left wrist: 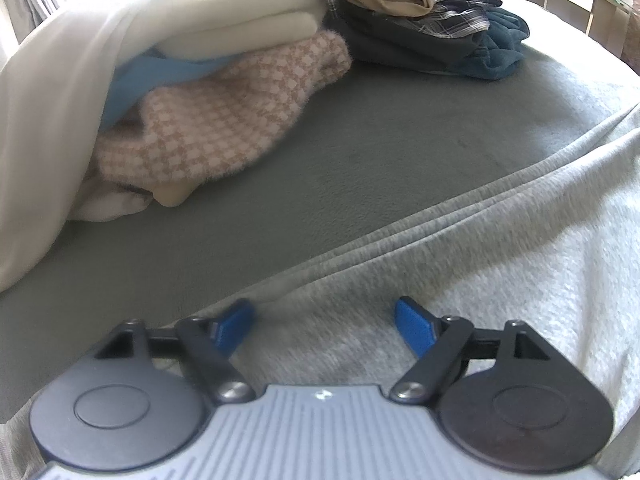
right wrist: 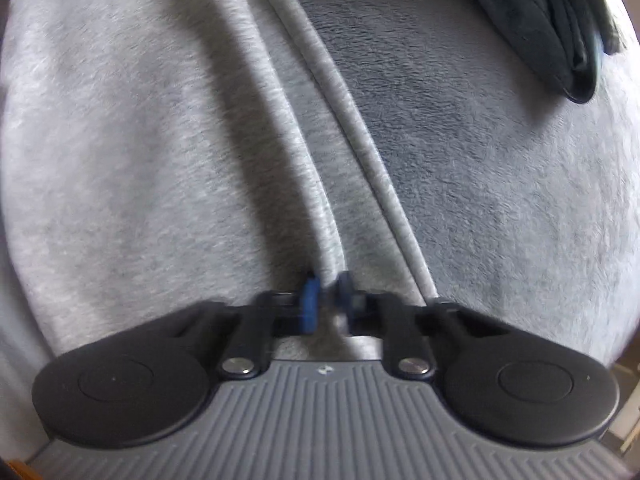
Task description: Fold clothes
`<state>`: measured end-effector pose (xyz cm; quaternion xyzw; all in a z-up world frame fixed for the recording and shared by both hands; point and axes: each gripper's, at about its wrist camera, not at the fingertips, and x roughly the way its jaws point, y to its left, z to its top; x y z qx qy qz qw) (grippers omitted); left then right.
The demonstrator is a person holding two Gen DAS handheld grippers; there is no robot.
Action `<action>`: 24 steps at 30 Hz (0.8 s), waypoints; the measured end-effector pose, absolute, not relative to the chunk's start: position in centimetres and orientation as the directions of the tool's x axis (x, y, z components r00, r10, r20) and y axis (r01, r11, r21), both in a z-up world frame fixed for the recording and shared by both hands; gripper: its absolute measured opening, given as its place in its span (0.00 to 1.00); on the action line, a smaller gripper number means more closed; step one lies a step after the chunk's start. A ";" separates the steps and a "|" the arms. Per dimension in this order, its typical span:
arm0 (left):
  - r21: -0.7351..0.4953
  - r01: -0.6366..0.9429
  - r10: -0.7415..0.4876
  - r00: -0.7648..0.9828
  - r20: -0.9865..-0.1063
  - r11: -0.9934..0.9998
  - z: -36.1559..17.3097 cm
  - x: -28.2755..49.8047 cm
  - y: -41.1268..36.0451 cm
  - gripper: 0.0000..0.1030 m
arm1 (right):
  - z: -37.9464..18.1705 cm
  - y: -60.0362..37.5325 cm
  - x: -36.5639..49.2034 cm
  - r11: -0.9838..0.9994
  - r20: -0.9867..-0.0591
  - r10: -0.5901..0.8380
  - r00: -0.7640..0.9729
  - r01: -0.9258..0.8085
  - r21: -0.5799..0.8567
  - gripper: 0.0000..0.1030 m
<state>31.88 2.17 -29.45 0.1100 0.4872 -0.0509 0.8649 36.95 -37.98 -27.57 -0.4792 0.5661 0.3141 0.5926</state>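
Two close, downward wrist views — shared grey garment (left wrist: 500, 240)

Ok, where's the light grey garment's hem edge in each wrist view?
Left wrist: the hem edge runs diagonally from lower left to upper right, above the open left gripper.
Right wrist: it runs from top centre down to the right gripper, which pinches a fold.
Shared landmark: the grey-green blanket.

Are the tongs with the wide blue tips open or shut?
Open. The left tongs have their blue tips far apart over the light grey garment, with nothing pinched between them.
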 end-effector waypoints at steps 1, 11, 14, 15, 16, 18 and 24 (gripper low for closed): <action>0.140 0.194 0.019 0.521 -0.854 0.971 -29.4 31.9 2.2 0.79 | -27.1 -37.9 36.8 0.351 -0.969 -0.173 0.177 -0.908 -0.229 0.04; 0.132 0.194 0.012 0.521 -0.853 0.972 -29.2 32.2 2.7 0.79 | -22.6 -37.7 38.1 0.419 -0.930 -0.193 0.314 -0.831 -0.367 0.02; 0.136 0.188 0.018 0.522 -0.853 0.973 -29.2 32.4 2.8 0.79 | -23.3 -38.0 39.0 0.431 -0.931 -0.199 0.304 -0.827 -0.362 0.02; 0.136 0.186 0.019 0.522 -0.852 0.973 -29.2 32.5 2.9 0.79 | -23.7 -38.0 39.3 0.432 -0.932 -0.203 0.300 -0.826 -0.361 0.02; 0.138 0.187 0.020 0.524 -0.851 0.973 -29.2 32.5 2.9 0.79 | -24.1 -38.0 39.6 0.434 -0.932 -0.206 0.299 -0.825 -0.361 0.02; 0.143 0.188 0.022 0.529 -0.849 0.972 -29.3 32.4 2.9 0.79 | -25.1 -38.0 40.1 0.438 -0.931 -0.212 0.296 -0.823 -0.362 0.02; 0.153 0.181 0.034 0.535 -0.844 0.971 -29.5 32.3 2.7 0.81 | -28.0 -38.5 40.7 0.512 -0.920 -0.237 0.312 -0.765 -0.391 0.07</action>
